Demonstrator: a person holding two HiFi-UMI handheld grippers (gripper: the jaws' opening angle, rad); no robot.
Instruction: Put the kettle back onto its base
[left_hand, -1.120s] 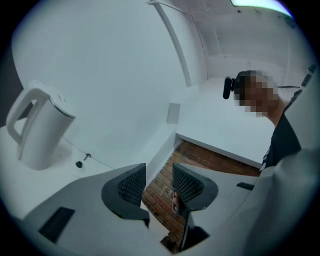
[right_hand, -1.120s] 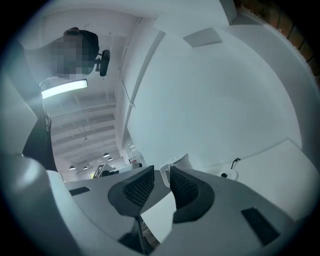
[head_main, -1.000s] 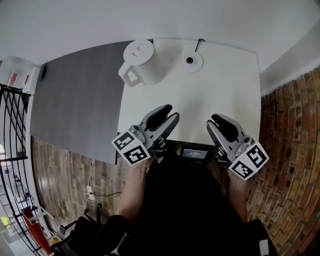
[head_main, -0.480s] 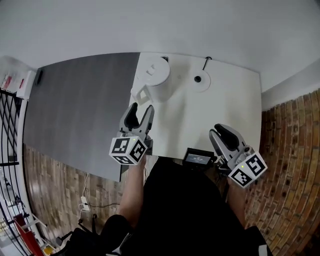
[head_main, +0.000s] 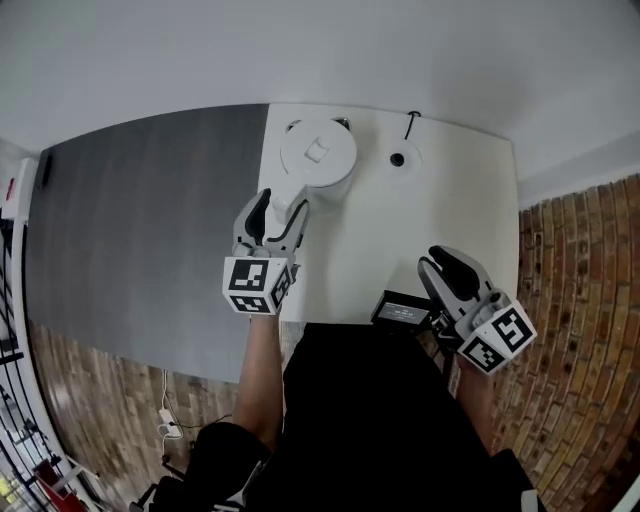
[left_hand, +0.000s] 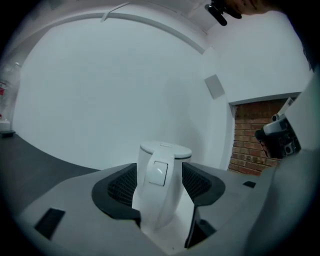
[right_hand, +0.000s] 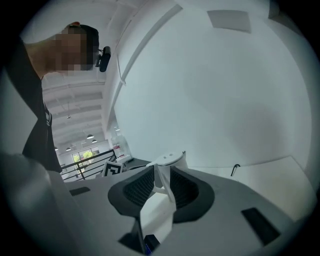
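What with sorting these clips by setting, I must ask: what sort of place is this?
Likely an indoor workspace, perhaps a loft-style studio: white table, red brickwork, black metal railing.

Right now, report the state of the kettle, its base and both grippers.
kettle: upright on the table, lid shut, off its base.
base: bare, beside the kettle.
left gripper: open, jaws have just been opening; kettle handle at their mouth, pads not pressing it.
right gripper: open, nothing between its jaws.
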